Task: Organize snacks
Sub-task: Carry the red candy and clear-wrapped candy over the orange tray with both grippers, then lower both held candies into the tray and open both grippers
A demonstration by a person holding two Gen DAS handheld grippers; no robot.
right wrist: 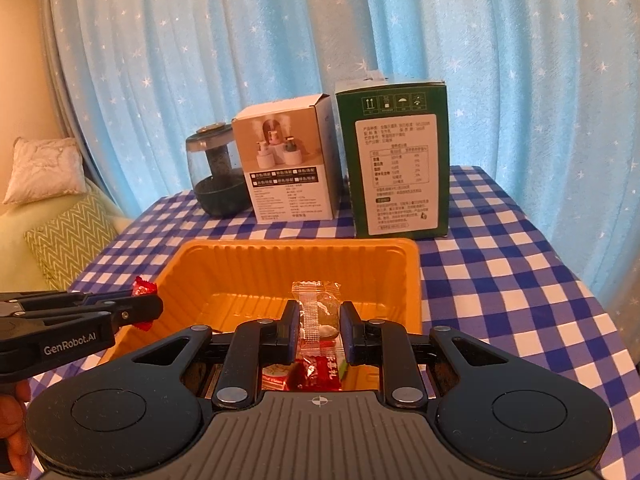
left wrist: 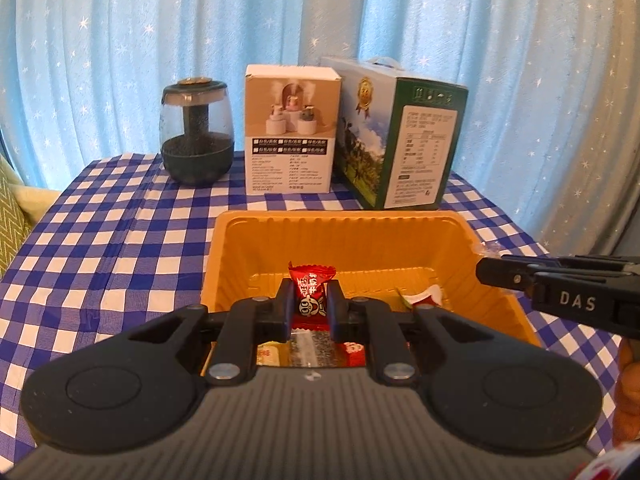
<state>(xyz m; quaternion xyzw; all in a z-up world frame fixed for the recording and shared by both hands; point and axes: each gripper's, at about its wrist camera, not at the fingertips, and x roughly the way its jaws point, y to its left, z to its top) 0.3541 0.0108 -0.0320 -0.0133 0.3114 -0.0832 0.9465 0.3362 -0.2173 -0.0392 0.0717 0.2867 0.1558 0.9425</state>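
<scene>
While each hand-held gripper is clamped on a sweet, the left (left wrist: 310, 306) on a red candy (left wrist: 311, 286), the right (right wrist: 319, 330) on a clear-wrapped candy (right wrist: 316, 312), both hang upright above the orange tray (left wrist: 344, 220) directly below

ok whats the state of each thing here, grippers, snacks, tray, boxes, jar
left gripper: shut on a red candy, held over the tray
right gripper: shut on a clear-wrapped snack, held over the tray
orange tray: upright, a few wrapped snacks inside
white box: upright, closed
green box: upright, closed
glass jar: upright, lid on
</scene>
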